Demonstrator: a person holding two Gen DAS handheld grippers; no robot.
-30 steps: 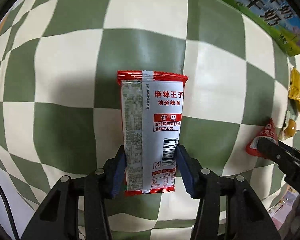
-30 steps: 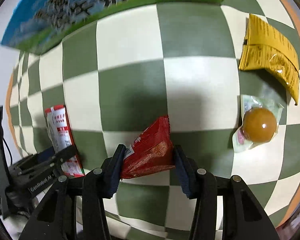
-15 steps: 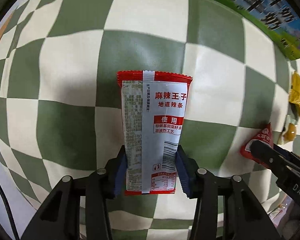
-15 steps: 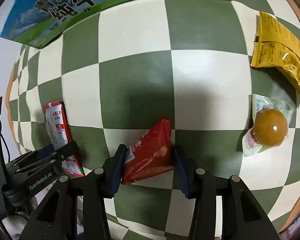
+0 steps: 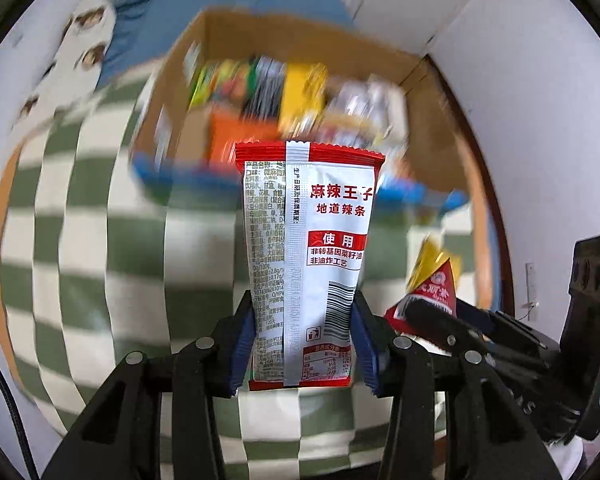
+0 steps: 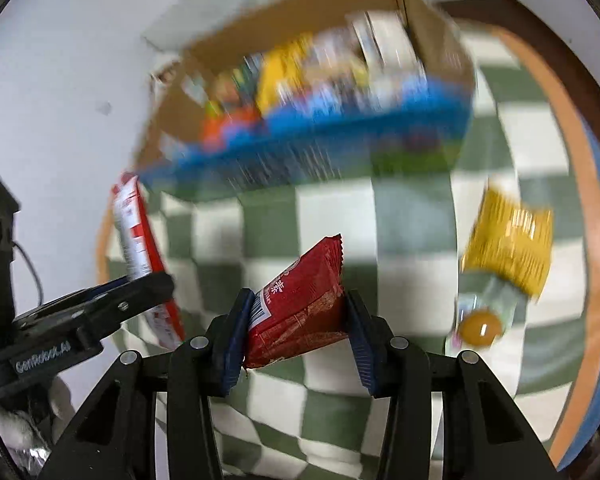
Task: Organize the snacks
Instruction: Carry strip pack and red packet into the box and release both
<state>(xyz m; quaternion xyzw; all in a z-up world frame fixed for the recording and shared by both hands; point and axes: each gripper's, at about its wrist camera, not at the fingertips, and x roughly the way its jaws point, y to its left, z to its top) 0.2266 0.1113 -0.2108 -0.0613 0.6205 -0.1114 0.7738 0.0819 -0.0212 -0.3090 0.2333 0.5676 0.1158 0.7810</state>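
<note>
Though each hand-held gripper clamps a packet, egg pouch (image 6: 480,322) only in right view.

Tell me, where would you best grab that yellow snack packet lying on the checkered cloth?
Take the yellow packet across its narrower width, near the middle, coming down from above. It lies flat on the checkered cloth, so only its side edges offer a pinch; keep clear of the wrapped round snack lying against its lower end.
</note>
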